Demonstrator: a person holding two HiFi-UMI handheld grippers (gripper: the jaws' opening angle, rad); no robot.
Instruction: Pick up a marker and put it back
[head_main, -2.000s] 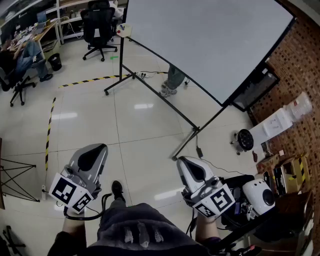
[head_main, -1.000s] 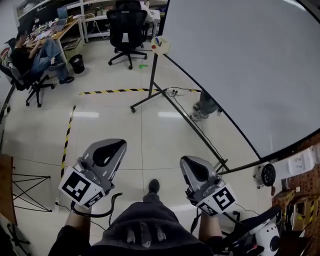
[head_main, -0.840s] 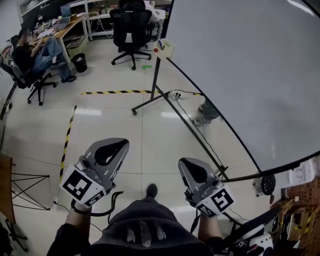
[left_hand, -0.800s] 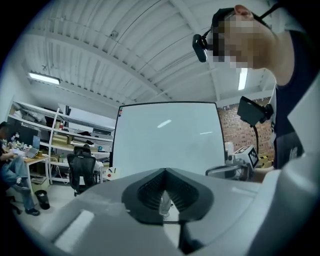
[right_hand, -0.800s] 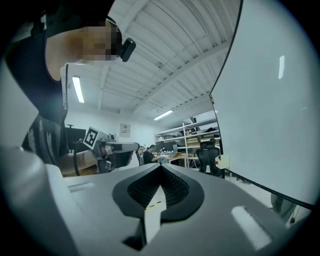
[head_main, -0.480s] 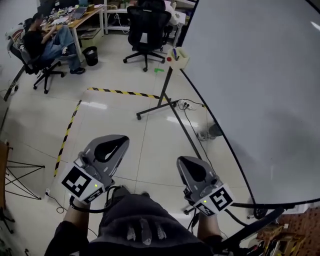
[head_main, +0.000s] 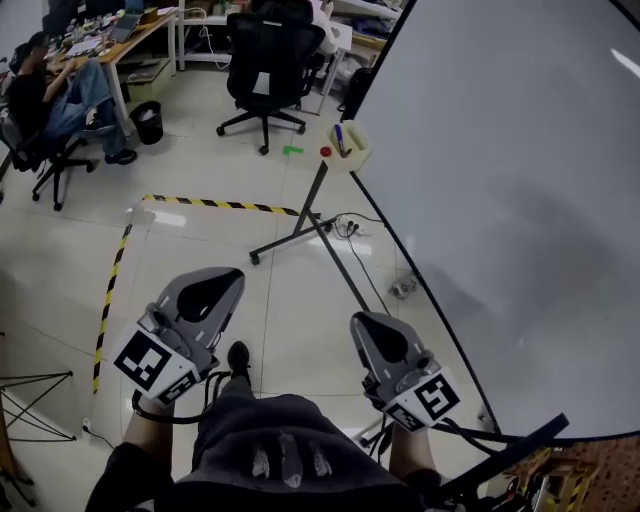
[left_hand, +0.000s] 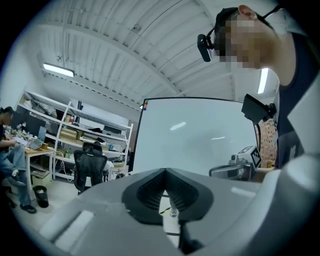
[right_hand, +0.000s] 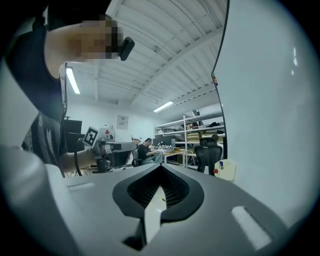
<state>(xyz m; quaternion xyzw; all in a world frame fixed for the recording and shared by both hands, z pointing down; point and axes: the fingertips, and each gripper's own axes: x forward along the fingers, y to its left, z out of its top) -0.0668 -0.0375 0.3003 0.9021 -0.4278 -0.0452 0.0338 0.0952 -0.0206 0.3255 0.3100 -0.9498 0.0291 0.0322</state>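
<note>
Both grippers are travelling empty. The left gripper (head_main: 205, 290) and the right gripper (head_main: 380, 335) are being carried level in front of the person, each with its jaws pressed together on nothing. Over the last two seconds the person has been walking along the whiteboard (head_main: 520, 200) toward its end. The small cream tray (head_main: 355, 155) on that corner is now coming up ahead of the right gripper, though still well apart from it. A blue marker (head_main: 339, 138) is standing in the tray, untouched. To my eye this is still the approach, and the right gripper's jaws will need opening before any pick.
</note>
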